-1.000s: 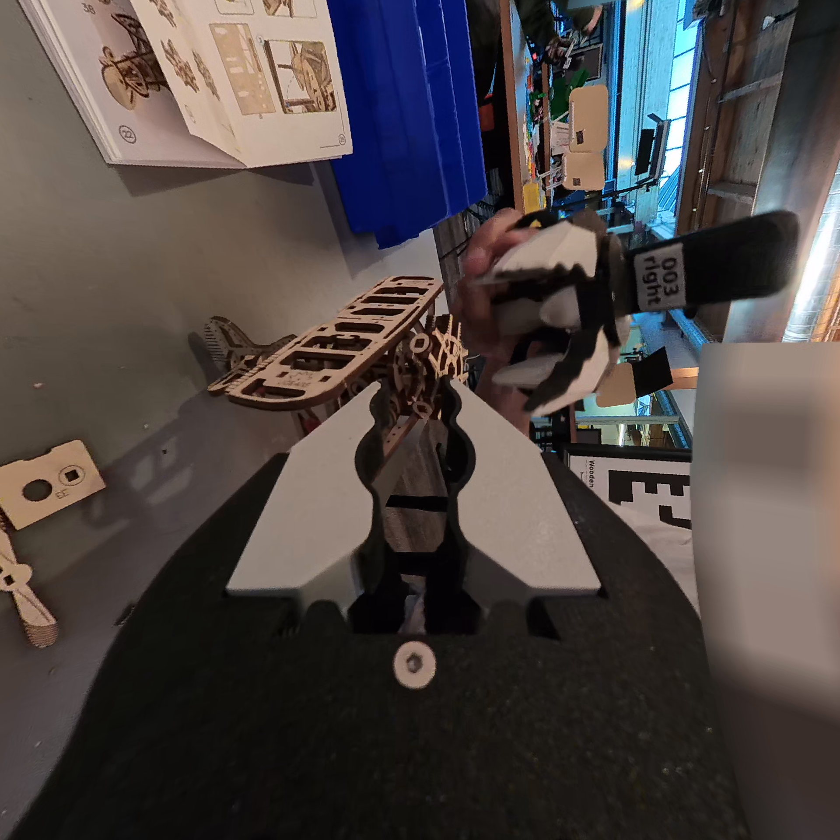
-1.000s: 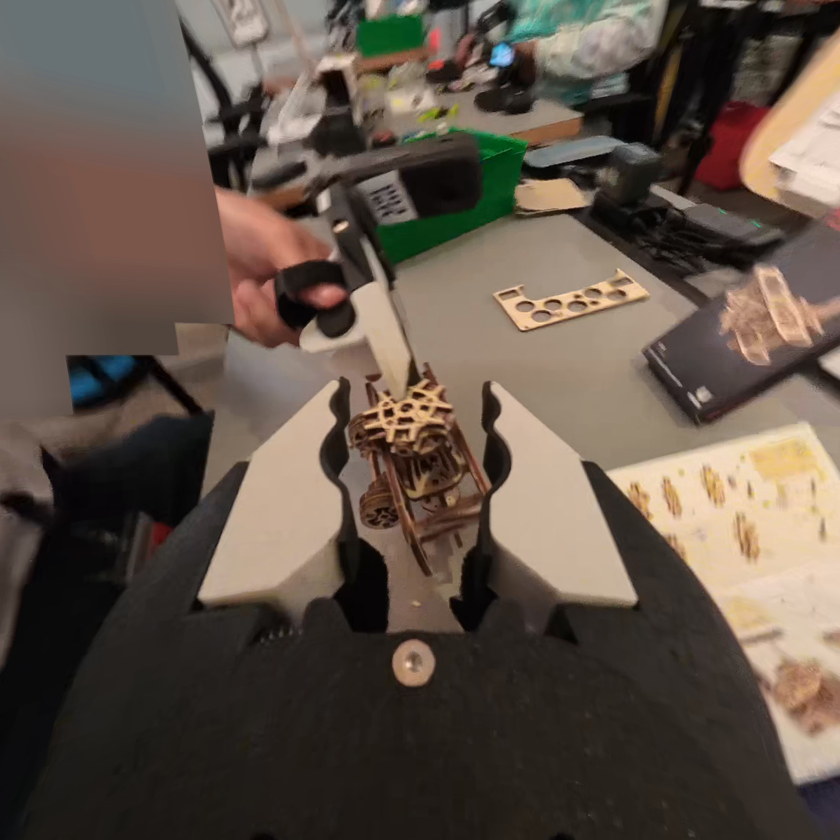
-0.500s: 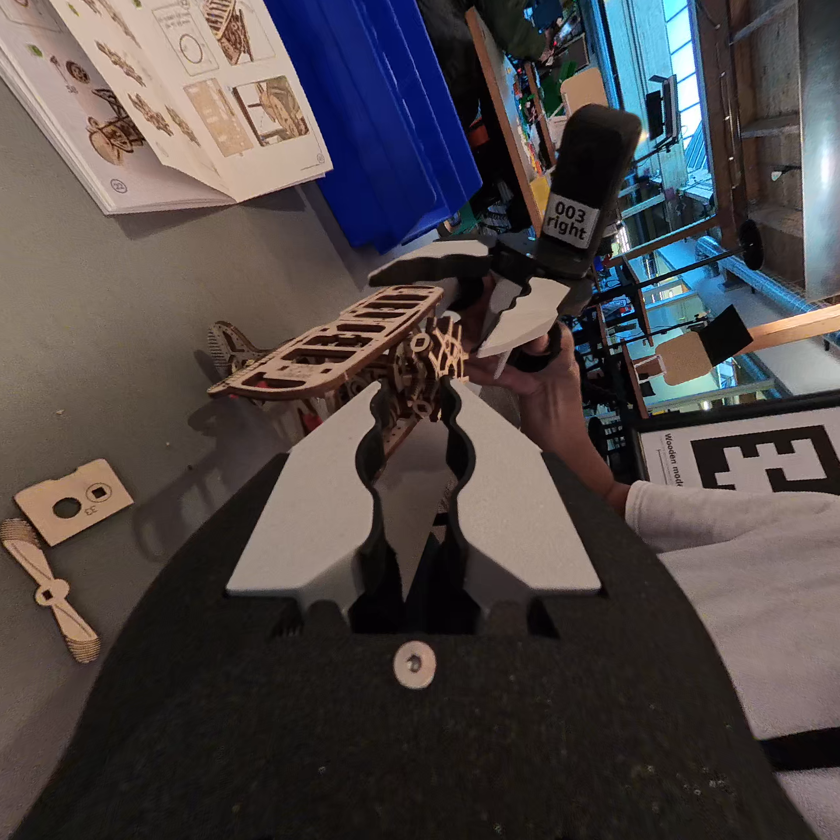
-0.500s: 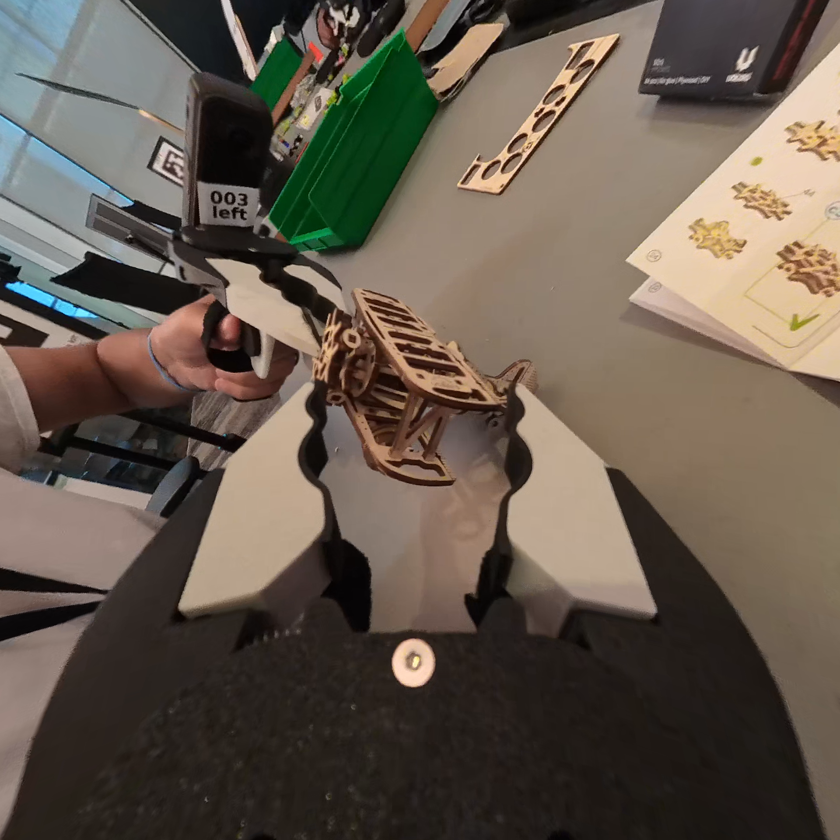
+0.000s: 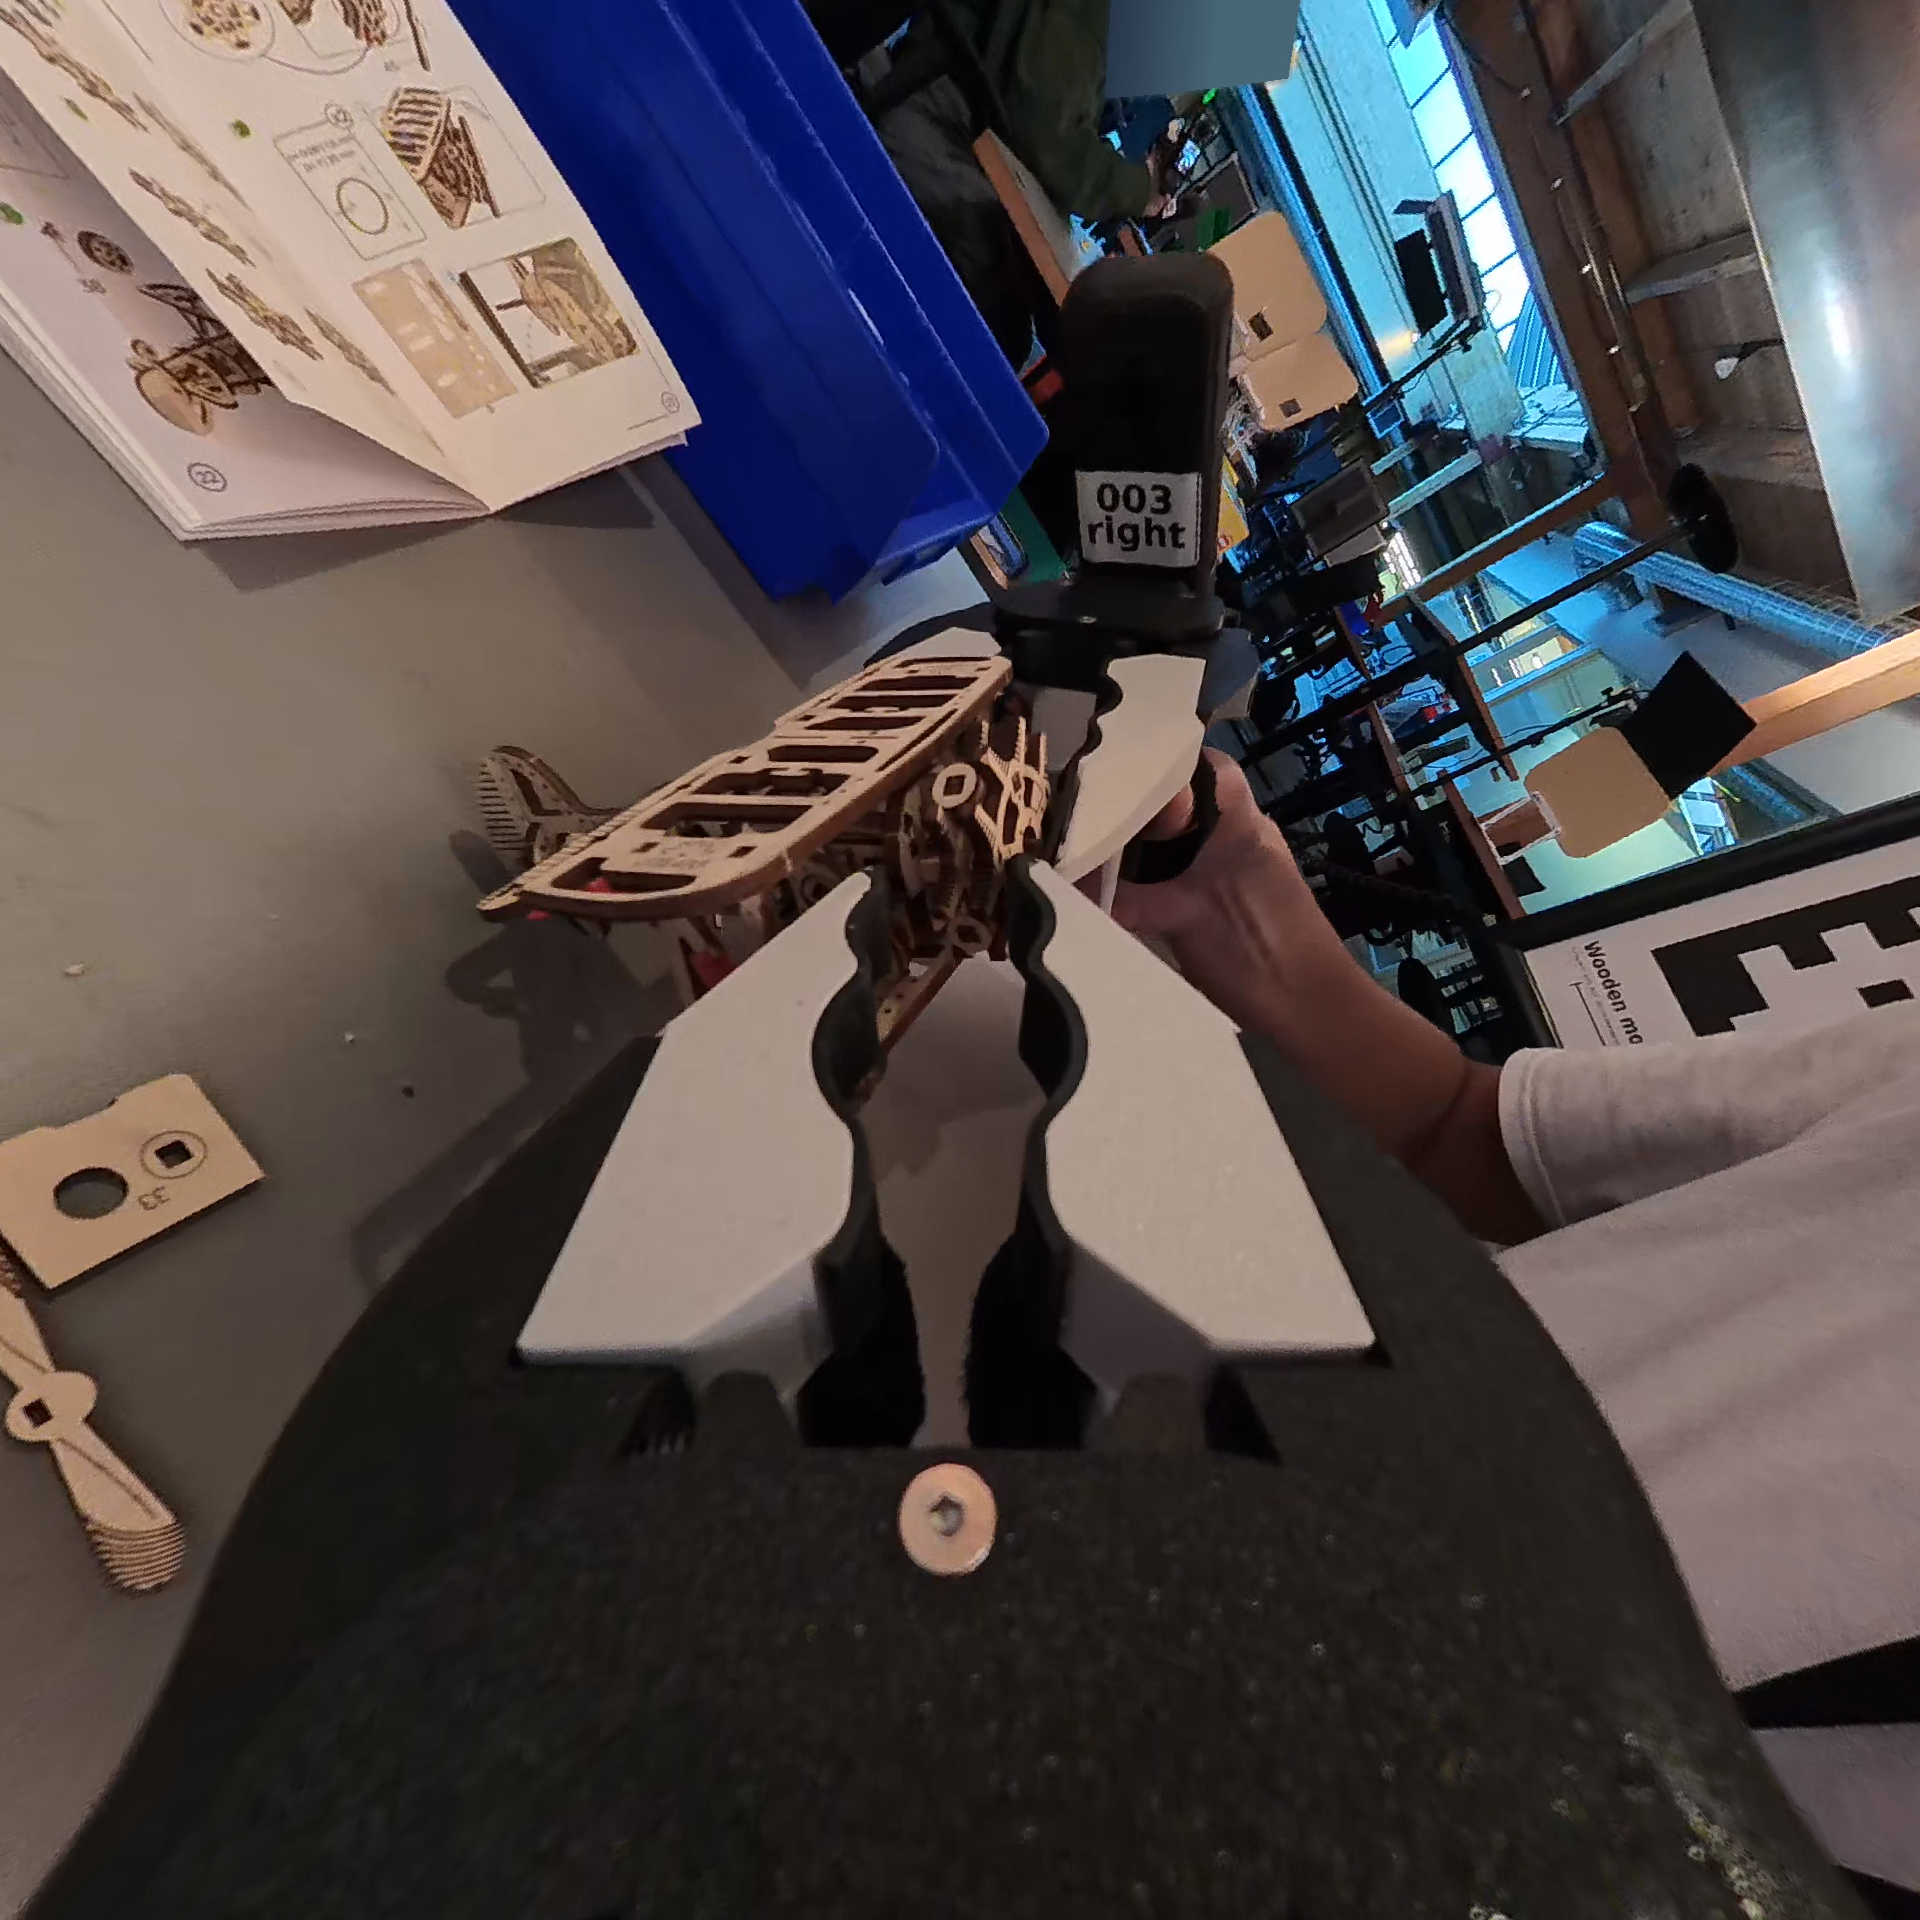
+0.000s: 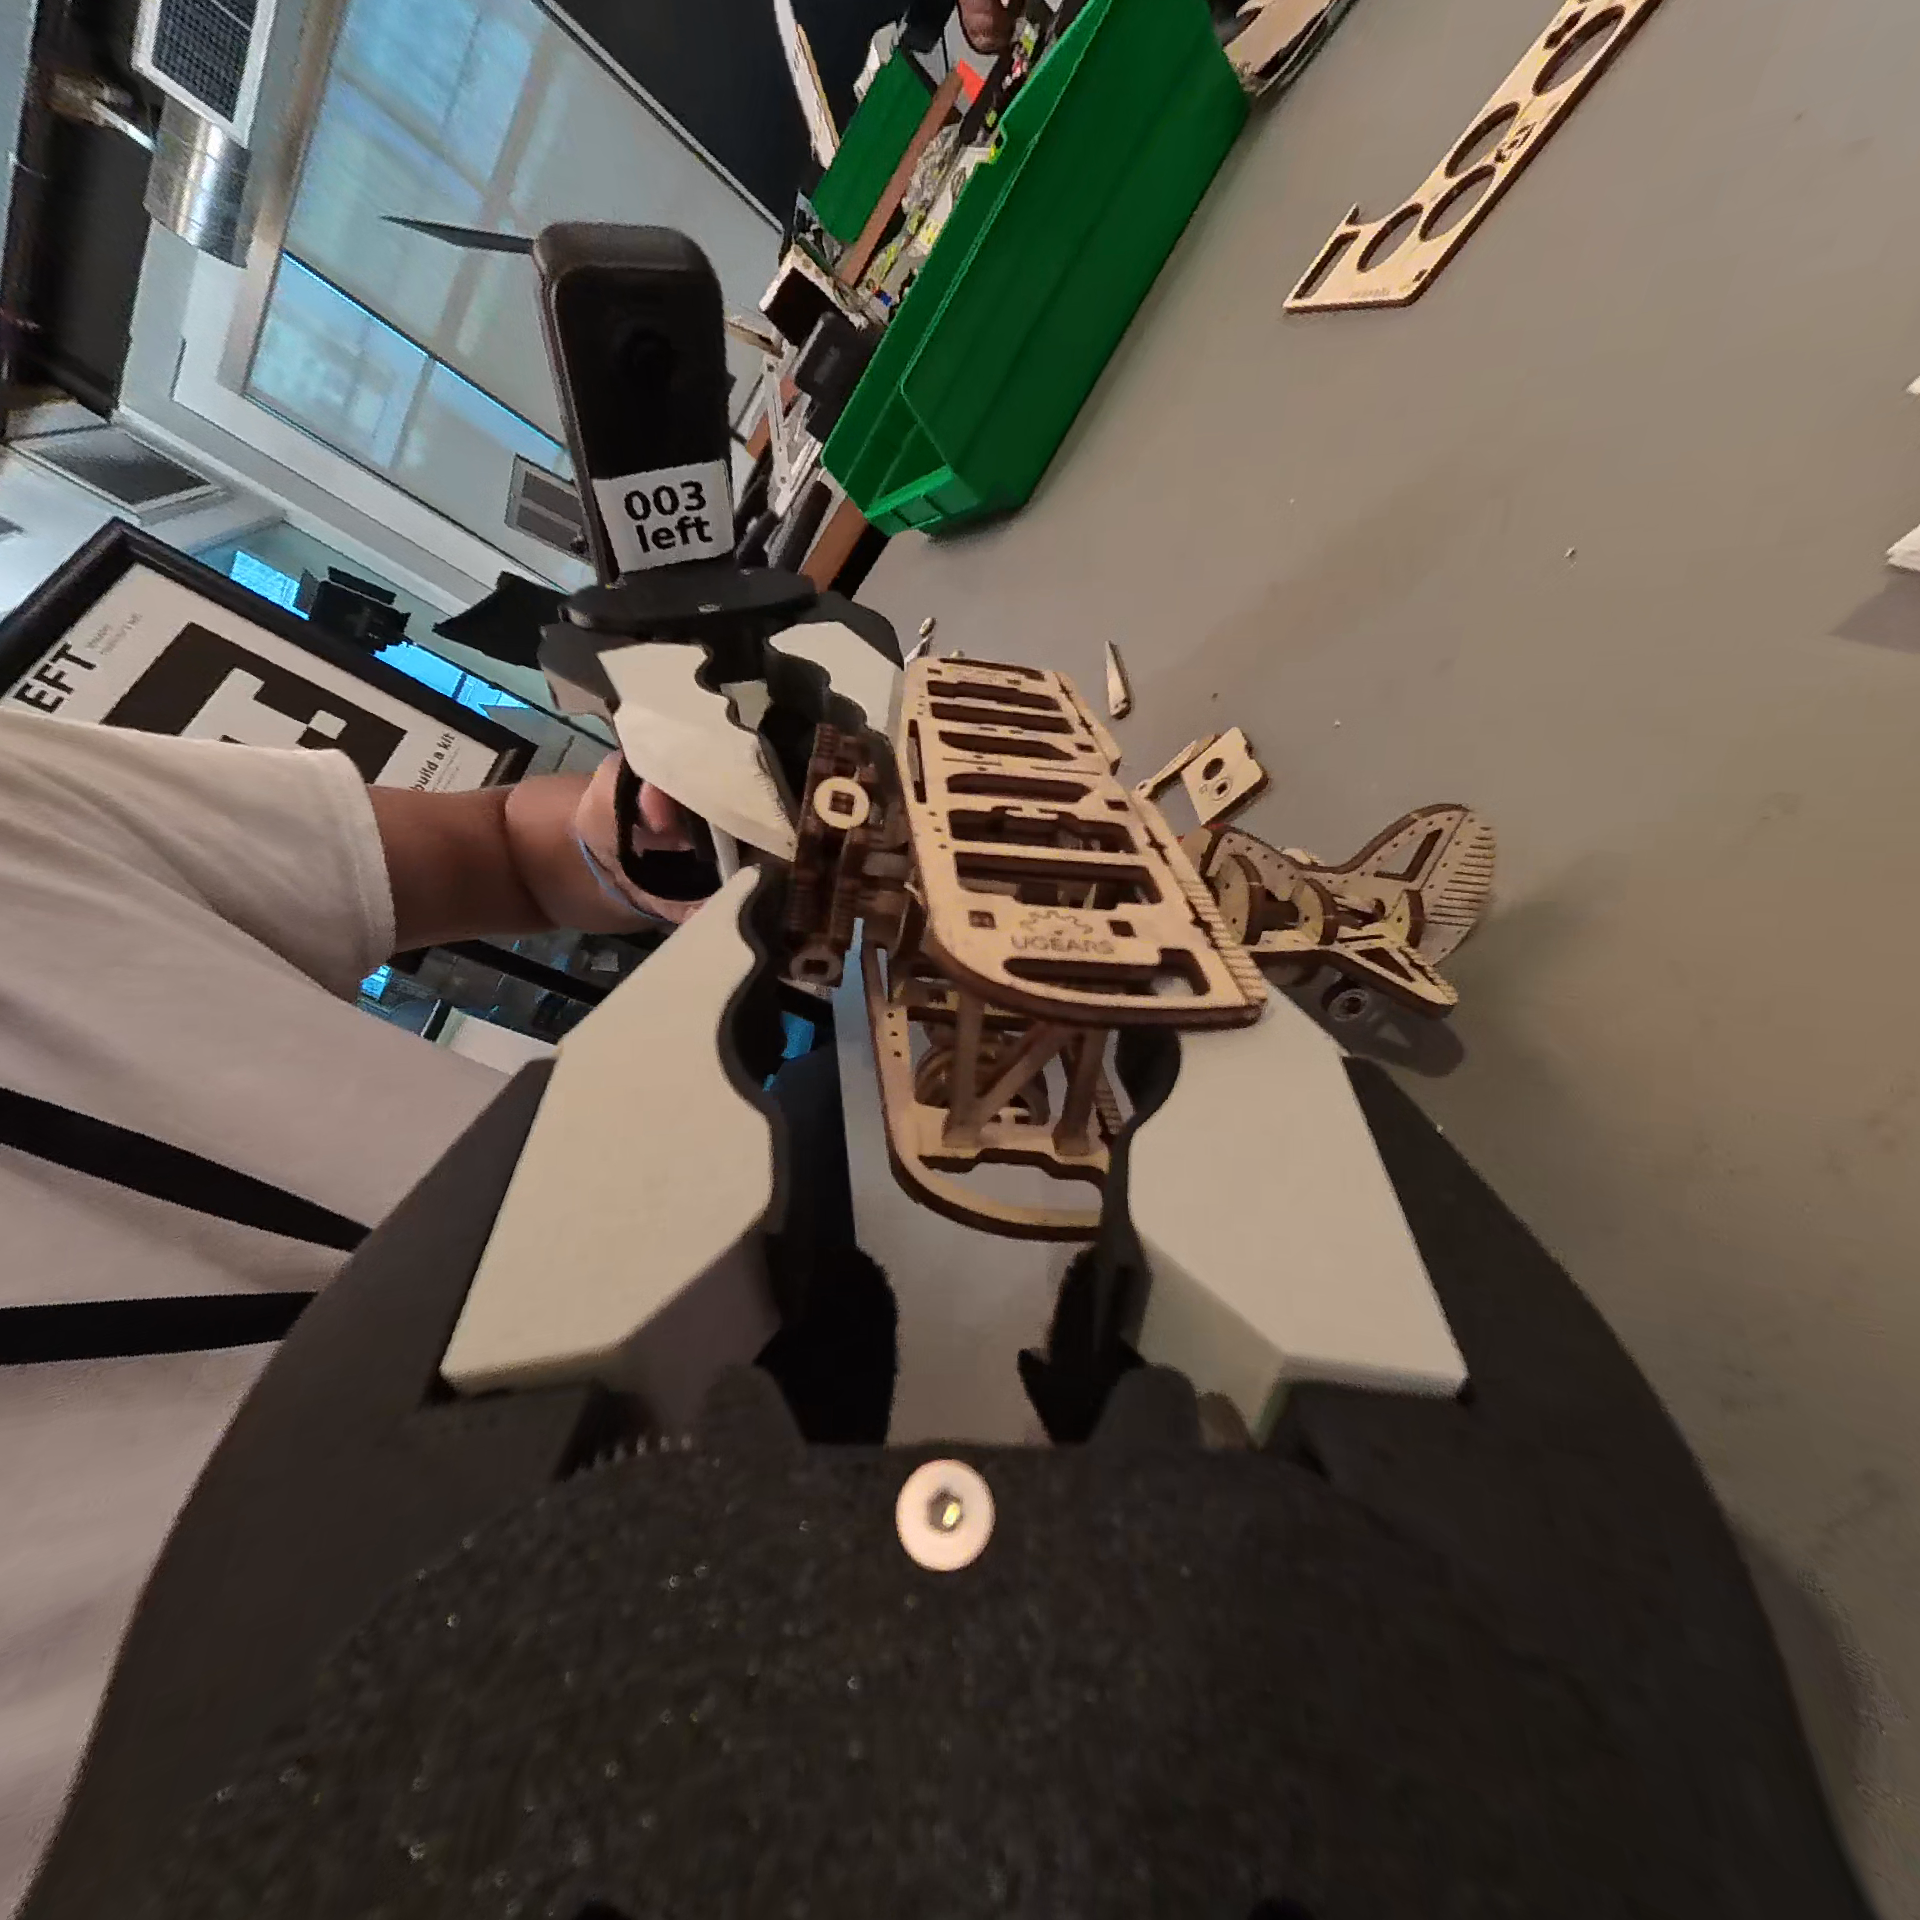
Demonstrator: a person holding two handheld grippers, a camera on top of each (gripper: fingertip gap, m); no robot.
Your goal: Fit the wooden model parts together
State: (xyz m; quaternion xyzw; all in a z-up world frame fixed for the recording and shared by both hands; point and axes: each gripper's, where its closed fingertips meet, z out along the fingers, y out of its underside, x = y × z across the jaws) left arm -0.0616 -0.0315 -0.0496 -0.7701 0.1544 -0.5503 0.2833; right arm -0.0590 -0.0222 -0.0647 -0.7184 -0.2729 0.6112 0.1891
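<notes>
My left gripper (image 5: 945,904) stays part closed on the nose of the wooden model plane (image 5: 790,790). The gearwork fills the gap between the tips, so I judge it clamped there. The plane sits nose up over the grey table (image 5: 260,779), and its tail appears to rest on the surface. What has changed is my right gripper (image 6: 961,966). Half a second ago it stood off beside the upper wing. Now it has swung upright and closed in, with its tips right against the star gear (image 5: 1003,805) at the nose. Its jaws stand wide apart around the wings and are not pinching anything. That makes the plane braced from one side and bracketed from the other, ready, I think, for a press or a change of grip. No new part is in hand. The propeller (image 5: 62,1455) and a small wooden plate (image 5: 114,1174) lie loose on the table, well apart from the plane, so the fitting is not yet done.
</notes>
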